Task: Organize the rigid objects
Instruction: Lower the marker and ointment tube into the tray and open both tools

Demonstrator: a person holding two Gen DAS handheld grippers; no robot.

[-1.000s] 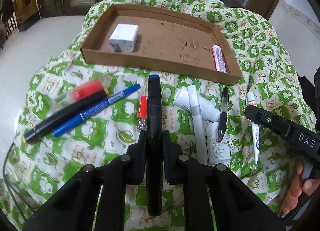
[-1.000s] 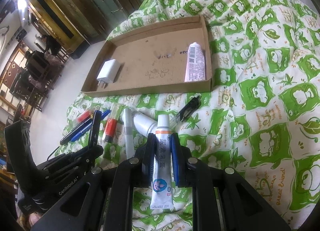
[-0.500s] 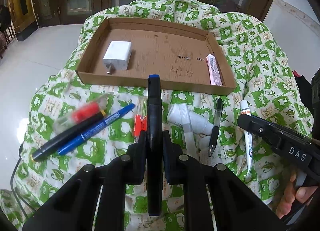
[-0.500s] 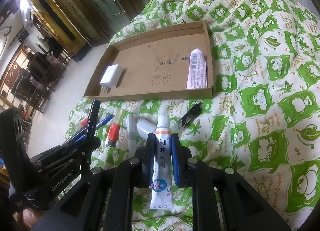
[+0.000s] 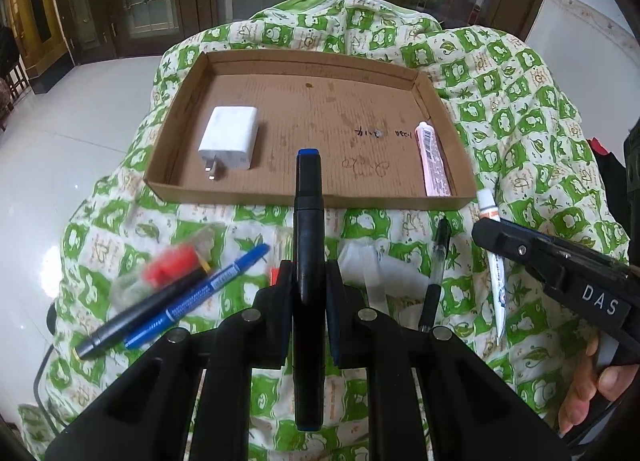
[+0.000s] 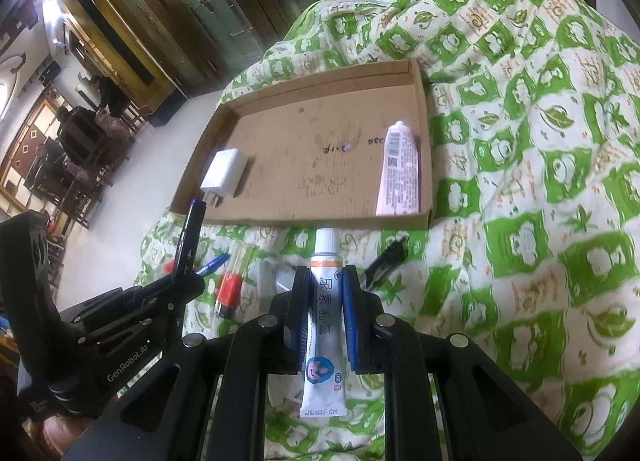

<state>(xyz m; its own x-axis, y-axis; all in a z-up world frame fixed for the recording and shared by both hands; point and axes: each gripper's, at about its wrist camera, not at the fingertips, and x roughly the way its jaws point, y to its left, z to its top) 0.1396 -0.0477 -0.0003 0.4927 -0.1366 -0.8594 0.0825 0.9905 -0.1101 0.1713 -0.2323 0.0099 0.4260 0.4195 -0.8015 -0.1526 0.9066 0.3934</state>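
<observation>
Black marker (image 5: pixel 307 221) clamped in our left gripper (image 5: pixel 307 285), ointment tube (image 6: pixel 325 325) in right gripper (image 6: pixel 326 313); cardboard tray (image 5: pixel 248 194) beyond.

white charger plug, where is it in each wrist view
Left wrist view: the white charger plug lies in the left part of the cardboard tray, upper left of centre, prongs toward the camera.
Right wrist view: it sits at the tray's near left corner, left of centre.
Shared landmark: the pink tube along the tray's right wall.
</observation>
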